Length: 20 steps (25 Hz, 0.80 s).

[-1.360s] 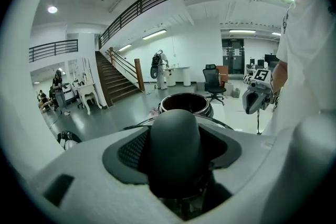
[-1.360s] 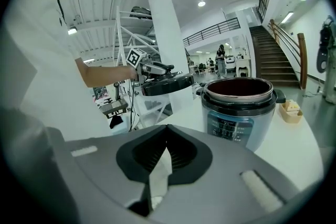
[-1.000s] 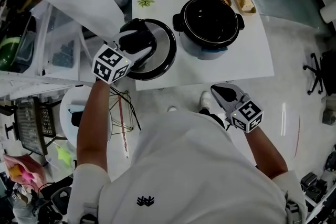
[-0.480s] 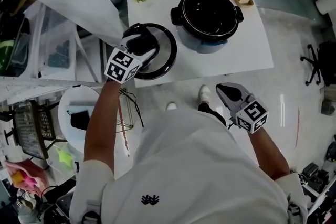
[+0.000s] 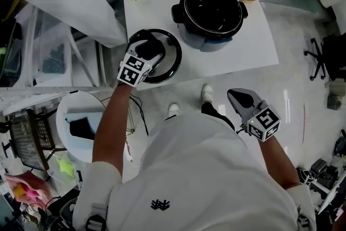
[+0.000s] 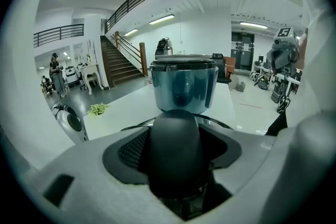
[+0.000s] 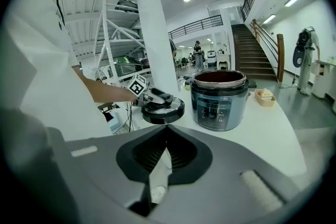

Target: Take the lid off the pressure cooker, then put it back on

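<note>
In the head view the white rectangular table [image 5: 254, 46] fills the top. The open blue-grey pressure cooker [image 5: 211, 11] stands on its far side, about one o'clock from me, with its dark pot uncovered. The round steel lid with a black rim [image 5: 172, 58] lies at eight o'clock of the cooker, near the table's front-left edge, close to the pot but apart from it.

Over the last second my left gripper [image 5: 149, 51] has carried that lid downward. It sat nearer the camera before, and now it seems to rest on the tabletop, though I cannot see the contact itself. The jaws stand fairly wide yet are clamped on the lid's black handle [image 6: 174, 149], which fills the gap between them. I judge the taking-off half done — the lift back toward one o'clock is still to come.

My right gripper [image 5: 239, 99] hangs off the table at four o'clock, jaws together, holding nothing.
</note>
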Each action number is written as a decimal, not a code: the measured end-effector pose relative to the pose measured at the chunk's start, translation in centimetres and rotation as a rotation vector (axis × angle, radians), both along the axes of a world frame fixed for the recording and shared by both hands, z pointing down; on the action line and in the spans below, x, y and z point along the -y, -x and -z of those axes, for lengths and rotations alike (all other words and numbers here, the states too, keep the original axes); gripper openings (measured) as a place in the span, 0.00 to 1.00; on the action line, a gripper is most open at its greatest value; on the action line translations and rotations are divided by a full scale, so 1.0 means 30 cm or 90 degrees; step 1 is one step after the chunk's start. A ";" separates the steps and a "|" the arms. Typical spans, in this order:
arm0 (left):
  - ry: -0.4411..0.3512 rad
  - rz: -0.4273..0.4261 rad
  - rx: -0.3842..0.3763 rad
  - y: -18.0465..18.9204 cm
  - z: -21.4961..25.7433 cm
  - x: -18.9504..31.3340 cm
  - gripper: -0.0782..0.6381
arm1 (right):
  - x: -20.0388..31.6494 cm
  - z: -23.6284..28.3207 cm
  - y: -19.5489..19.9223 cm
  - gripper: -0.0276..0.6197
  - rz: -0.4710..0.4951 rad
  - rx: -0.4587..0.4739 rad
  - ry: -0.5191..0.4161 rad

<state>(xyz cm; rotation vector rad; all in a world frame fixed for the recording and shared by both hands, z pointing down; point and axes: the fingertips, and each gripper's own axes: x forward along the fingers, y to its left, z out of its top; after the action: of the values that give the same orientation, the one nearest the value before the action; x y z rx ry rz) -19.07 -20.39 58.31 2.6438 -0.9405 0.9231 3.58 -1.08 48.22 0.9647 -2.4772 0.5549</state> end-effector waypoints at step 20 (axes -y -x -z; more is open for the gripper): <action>-0.013 0.026 0.001 -0.013 -0.182 0.004 0.52 | -0.049 -0.009 -0.062 0.06 -0.043 -0.023 0.033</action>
<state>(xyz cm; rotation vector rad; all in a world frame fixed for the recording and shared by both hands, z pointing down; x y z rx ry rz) -18.68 -20.50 63.77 2.6307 -1.0066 0.9119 5.44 0.40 48.48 1.0323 -2.3936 0.6141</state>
